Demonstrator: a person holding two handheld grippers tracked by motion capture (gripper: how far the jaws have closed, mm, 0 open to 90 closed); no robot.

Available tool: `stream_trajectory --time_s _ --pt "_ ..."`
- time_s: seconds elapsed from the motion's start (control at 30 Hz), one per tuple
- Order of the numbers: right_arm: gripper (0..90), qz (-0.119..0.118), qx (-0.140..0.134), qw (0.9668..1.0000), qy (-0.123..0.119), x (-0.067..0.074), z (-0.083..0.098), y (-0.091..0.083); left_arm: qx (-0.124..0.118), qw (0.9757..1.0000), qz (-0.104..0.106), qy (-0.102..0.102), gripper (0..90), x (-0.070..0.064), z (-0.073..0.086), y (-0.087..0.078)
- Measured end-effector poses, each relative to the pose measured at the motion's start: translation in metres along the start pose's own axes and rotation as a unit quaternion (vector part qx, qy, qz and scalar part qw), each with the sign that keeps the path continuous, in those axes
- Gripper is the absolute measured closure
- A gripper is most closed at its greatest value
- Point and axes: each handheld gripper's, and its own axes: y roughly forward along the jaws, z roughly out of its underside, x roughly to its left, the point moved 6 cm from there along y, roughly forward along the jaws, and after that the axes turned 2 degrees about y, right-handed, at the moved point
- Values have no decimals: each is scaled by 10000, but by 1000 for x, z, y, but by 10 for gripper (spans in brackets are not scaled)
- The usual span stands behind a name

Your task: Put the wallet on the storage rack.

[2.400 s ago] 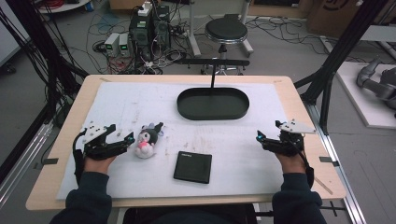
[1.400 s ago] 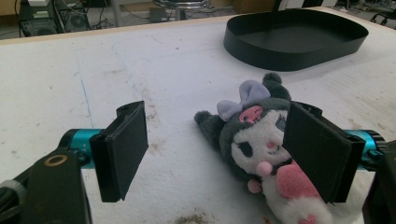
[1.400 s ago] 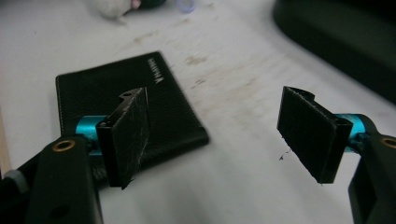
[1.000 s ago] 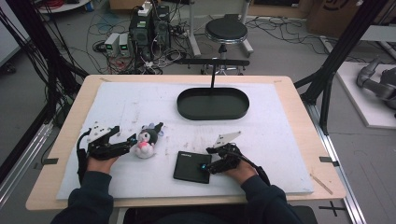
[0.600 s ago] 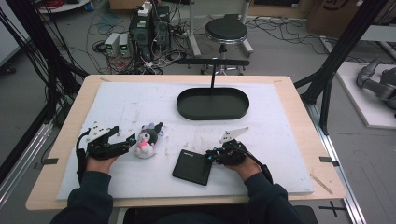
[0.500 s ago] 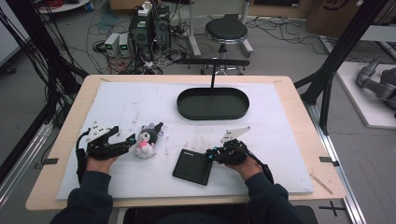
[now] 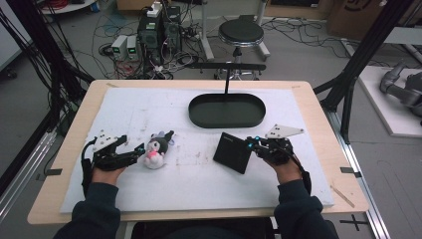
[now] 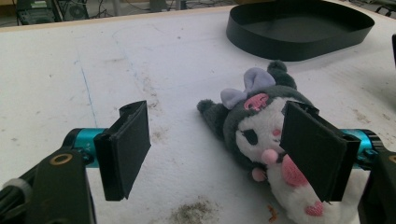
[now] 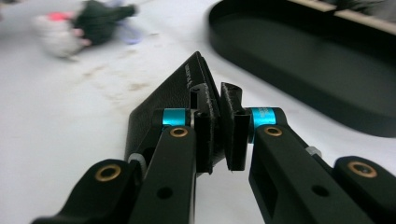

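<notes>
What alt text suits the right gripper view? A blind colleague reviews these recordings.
The right tongs are shut on the edge of a flat black wallet, tilting it up off the white table. A black oval tray lies beyond, a blurred plush toy far left.

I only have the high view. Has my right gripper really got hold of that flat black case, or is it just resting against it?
Observer: The right gripper view shows the right gripper clamped on one edge of the black case; its jaws have just been closing on it.
Operator: Is the case flat on the table?
Observer: No, it is tilted, its far end angled down toward the white mat.
Operator: And the left side?
Observer: The left gripper is open, its right pad in front of the plush toy's face, the left pad apart from it.
</notes>
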Motion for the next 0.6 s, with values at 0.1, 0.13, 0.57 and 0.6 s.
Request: stream_trajectory --time_s 0.1,0.13,0.57,0.6 --pt "863 307 -140 9994 -6 -8 -4 -12 26 10000 1 19 240 0 0 0" --pt "864 437 -157 9989 -43 -11 -5 -15 26 10000 1 19 241 0 0 0" --pt "882 1189 -406 9920 -99 -26 -3 -33 5 10000 31 68 274 -2 0 1" --pt "883 1145 -402 9926 -57 -26 -2 -34 11 10000 26 70 274 -2 0 1"
